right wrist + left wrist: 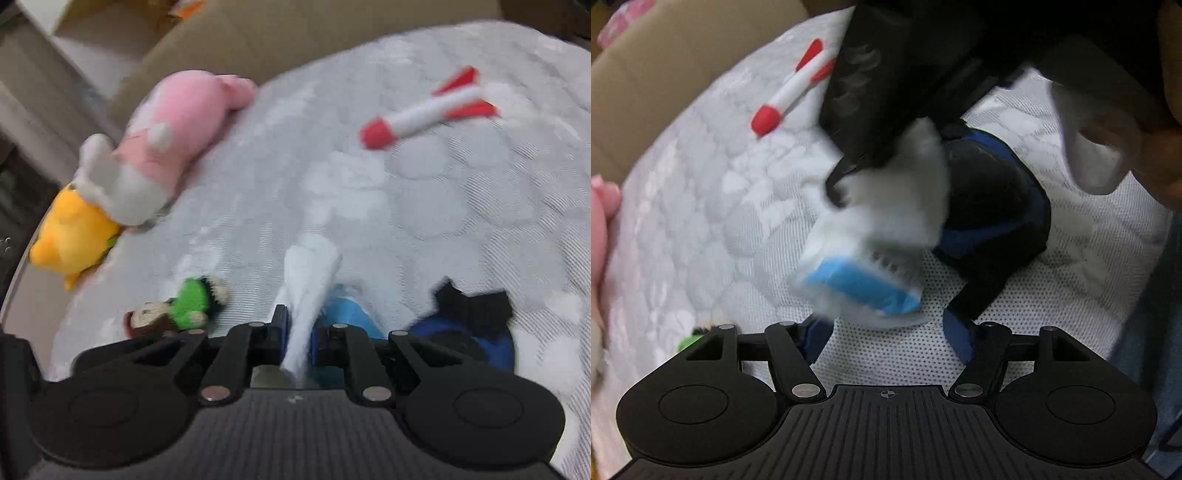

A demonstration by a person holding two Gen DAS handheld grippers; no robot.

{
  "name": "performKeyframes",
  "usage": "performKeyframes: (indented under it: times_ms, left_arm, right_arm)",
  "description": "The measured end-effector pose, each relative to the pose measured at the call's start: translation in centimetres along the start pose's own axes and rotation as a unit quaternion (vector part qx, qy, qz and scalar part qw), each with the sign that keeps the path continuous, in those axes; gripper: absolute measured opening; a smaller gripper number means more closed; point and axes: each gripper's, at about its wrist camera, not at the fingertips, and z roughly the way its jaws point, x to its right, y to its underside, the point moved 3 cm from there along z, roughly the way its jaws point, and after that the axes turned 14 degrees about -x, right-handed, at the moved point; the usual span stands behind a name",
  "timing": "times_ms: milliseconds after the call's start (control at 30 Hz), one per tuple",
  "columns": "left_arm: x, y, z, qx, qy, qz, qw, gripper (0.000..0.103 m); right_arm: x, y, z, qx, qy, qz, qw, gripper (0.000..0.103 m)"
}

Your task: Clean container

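**Clerk:** Containers and contents?

**Inspector:** One container [993, 195], black inside with a blue rim, lying on the bed [701, 221] near its front edge. In the left wrist view a black flap or strap trails from it toward the camera. The interior reads as uniformly dark, and I cannot tell whether anything is in it. The outline looks soft and uneven rather than rigid.

**Clerk:** The tools?

**Inspector:** The right tool [295, 332] is clenched on a white wipe [310, 288], a twisted strip standing up between the blue pads. From the left wrist view the wipe's bulk is bunched against the container's left rim, with a light-blue patch [864, 284] below it. This area is blurred. The left tool [886, 339] is released, its fingers spread wide with nothing between them, just in front of the container.

**Clerk:** Other items?

**Inspector:** A red-and-white toy rocket [428, 110] lies toward the far edge. A pink plush [177, 122] and a yellow plush [74, 236] lie touching along the left edge. A small monkey doll in green [177, 310] lies near the front.
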Motion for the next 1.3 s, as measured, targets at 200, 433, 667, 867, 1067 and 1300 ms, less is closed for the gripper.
performKeyframes:
  times_ms: [200,433,667,867,1067,1300]
  left_arm:
    - [-1.1,-0.2,0.4,-0.005,0.018,-0.035,0.9992,0.081]
    - [-1.7,-0.4,0.5,-0.005,0.028,-0.043,0.9986,0.085]
    - [-8.5,0.5,-4.9,0.055,0.004,-0.147,0.9876,0.095]
    - [-15.0,3.7,-3.2,-0.009,-0.066,-0.199,0.9777,0.098]
    - [-16.1,4.5,2.6,-0.102,0.001,-0.242,0.9650,0.098]
    - [-11.7,2.7,5.3,-0.149,-0.051,-0.137,0.9778,0.098]
  right_arm:
    - [0.8,0.3,-0.7,0.002,0.001,0.026,1.000,0.012]
    - [1.7,0.2,-0.9,0.010,0.012,0.047,0.999,0.011]
    - [1.2,0.1,-1.8,0.047,0.127,0.000,0.991,0.014]
    - [1.2,0.1,-1.0,0.019,0.101,-0.001,0.995,0.014]
    - [0.7,0.5,-0.7,0.020,0.163,-0.029,0.986,0.015]
    - [0.7,0.8,-1.1,0.031,0.178,-0.033,0.983,0.015]
